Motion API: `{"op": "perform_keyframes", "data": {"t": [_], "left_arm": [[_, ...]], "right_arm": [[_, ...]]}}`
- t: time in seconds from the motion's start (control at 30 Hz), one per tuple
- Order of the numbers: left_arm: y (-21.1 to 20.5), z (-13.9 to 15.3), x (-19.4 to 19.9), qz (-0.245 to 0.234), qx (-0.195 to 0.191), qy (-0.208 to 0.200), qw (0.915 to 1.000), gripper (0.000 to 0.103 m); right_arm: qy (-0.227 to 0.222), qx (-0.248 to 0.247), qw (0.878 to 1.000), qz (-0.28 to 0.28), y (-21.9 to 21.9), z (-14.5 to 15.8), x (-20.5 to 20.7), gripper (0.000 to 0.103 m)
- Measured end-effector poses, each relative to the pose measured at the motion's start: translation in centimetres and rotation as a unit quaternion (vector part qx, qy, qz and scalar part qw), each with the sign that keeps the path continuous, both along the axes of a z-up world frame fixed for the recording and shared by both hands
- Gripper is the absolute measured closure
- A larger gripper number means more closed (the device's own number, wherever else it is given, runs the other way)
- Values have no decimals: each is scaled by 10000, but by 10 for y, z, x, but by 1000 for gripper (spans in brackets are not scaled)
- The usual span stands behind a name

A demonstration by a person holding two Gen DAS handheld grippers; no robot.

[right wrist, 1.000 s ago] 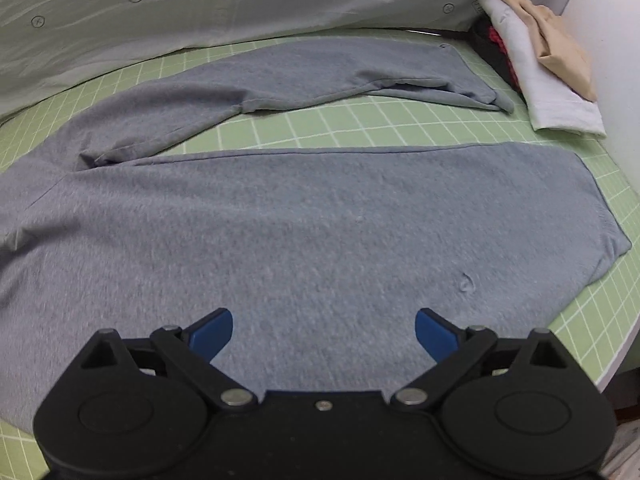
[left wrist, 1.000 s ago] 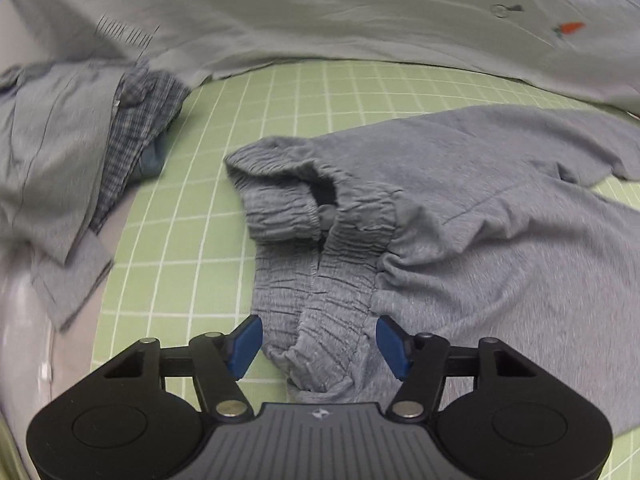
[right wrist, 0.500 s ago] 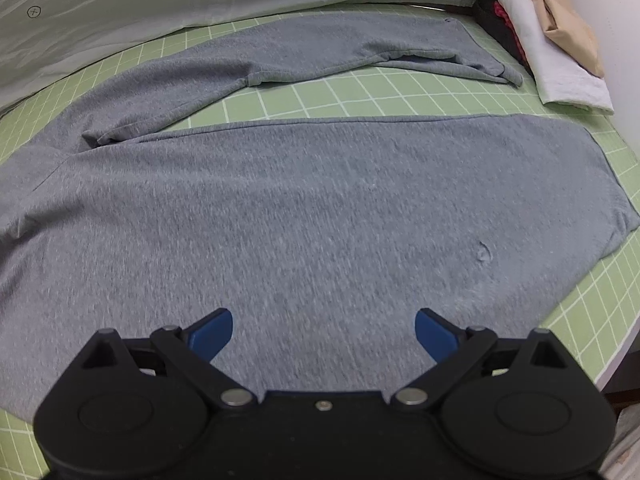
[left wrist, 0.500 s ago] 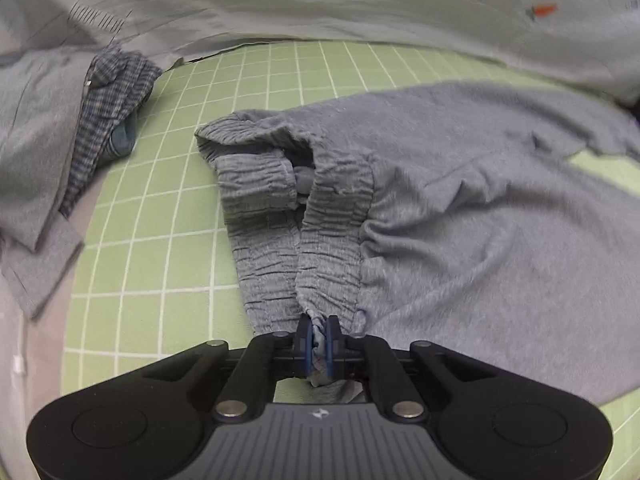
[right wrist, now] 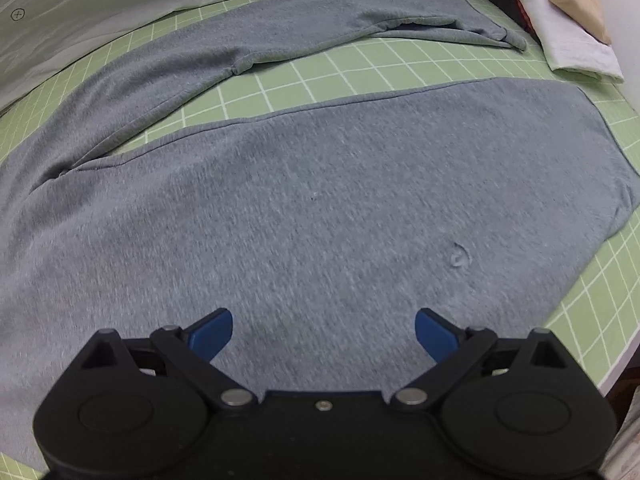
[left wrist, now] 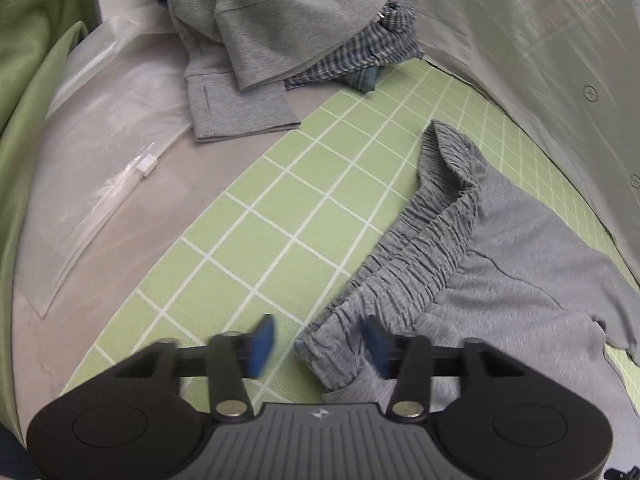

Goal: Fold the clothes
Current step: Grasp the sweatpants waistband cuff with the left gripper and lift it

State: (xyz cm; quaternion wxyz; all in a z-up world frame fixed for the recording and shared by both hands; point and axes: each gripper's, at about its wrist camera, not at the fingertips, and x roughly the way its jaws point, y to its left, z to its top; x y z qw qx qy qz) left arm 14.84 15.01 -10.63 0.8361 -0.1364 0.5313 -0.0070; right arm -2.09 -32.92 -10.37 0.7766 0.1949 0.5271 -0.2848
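Lying flat on green grid mat: grey trousers, legs spread apart toward right, far leg creased. Elastic waistband bunched at left end of mat, its near corner between left gripper fingers, which stand spread, not pinching cloth. Right gripper hovers over near leg, fingers wide apart, holding nothing. Far left: heap of grey and plaid clothes; clear plastic bag beside it. Far right: folded stack.
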Motion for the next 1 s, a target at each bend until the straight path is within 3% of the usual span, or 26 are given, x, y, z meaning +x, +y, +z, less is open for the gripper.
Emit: {"op": "perform_keyframes", "data": {"t": [0.1,0.13,0.17,0.2,0.27,0.43,0.63,0.7,0.8,0.87,1.0], "left_arm": [[-7,-3,1,79,12,72,9999,40],[-9,-6,2,57,-29,105,9999,47],[-11,-7,2,32,-54,134,9999,67],[-12,-7,1,-11,13,144,9999,78],[-14,-7,-2,-97,147,162,9997,88],[-7,-2,-14,-244,580,84,9980,92],[33,0,-39,368,805,158,9960,91],[38,8,-45,453,809,134,9956,86],[31,27,-53,580,961,-12,9937,65],[19,42,-56,560,1081,-206,9924,33],[-11,66,-64,713,1017,-529,9908,25]], "right_arm": [[-8,-10,10000,28,1,1,2,4],[-11,-14,10000,37,1,1,3,4],[-13,-17,10000,47,1,2,4,4],[-16,-20,10000,56,1,2,4,4],[-31,-13,10000,48,1,1,3,4],[-117,163,9998,72,8,-5,-9,4],[-250,363,9990,110,14,-11,-26,4],[-364,400,9985,129,11,-8,-32,4],[-607,453,9970,166,-1,-2,-41,4],[-795,535,9952,193,-10,1,-44,3],[-1225,642,9900,271,-40,11,-49,0]]}}
